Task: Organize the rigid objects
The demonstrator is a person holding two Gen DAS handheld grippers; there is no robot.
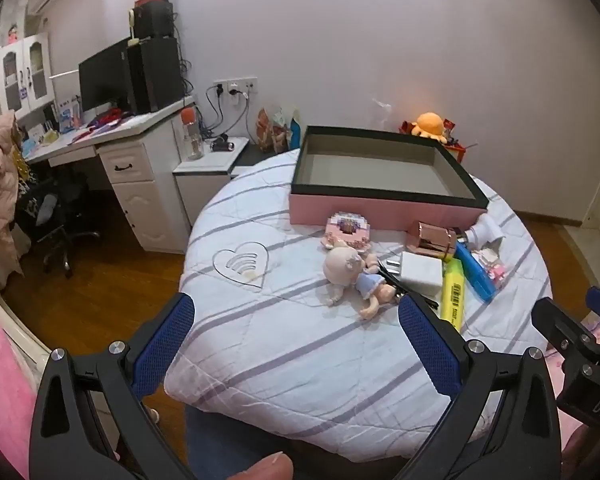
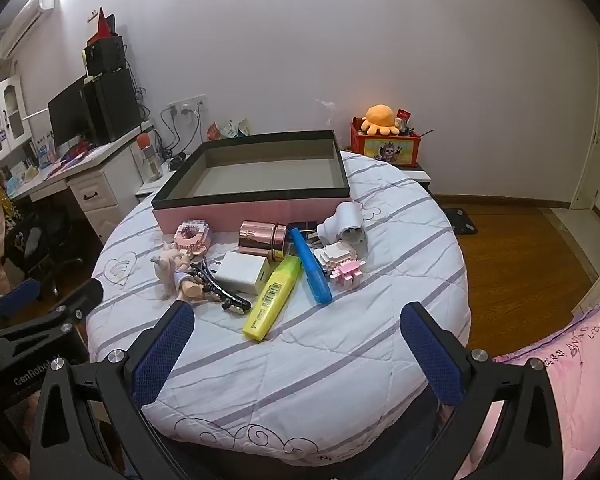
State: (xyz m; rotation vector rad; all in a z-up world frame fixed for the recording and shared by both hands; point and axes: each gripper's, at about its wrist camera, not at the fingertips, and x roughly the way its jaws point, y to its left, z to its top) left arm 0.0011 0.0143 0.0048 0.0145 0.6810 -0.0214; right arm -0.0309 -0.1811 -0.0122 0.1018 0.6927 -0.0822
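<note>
Both grippers hang empty over the near edge of the quilt-covered round table (image 2: 340,360), jaws wide apart: left gripper (image 1: 296,344), right gripper (image 2: 296,350); nothing sits in the pink box (image 2: 256,168) w/ black rim at the far side yet, so the job looks barely begun. The clutter lies just in front of the box: yellow highlighter (image 2: 274,296), blue marker (image 2: 310,266), white charger (image 2: 242,272), rose-gold tin (image 2: 264,240), white plug adapter (image 2: 346,226), black hair clip (image 2: 220,290), doll (image 1: 356,272), two brick-built toys. Probably best to start w/ the highlighter; it's nearest the right gripper & lies free on its near side; grip across its narrow width, mid-body, so it won't pivot; lift clear before swinging over the rim; set it flat along a wall to leave room.
</note>
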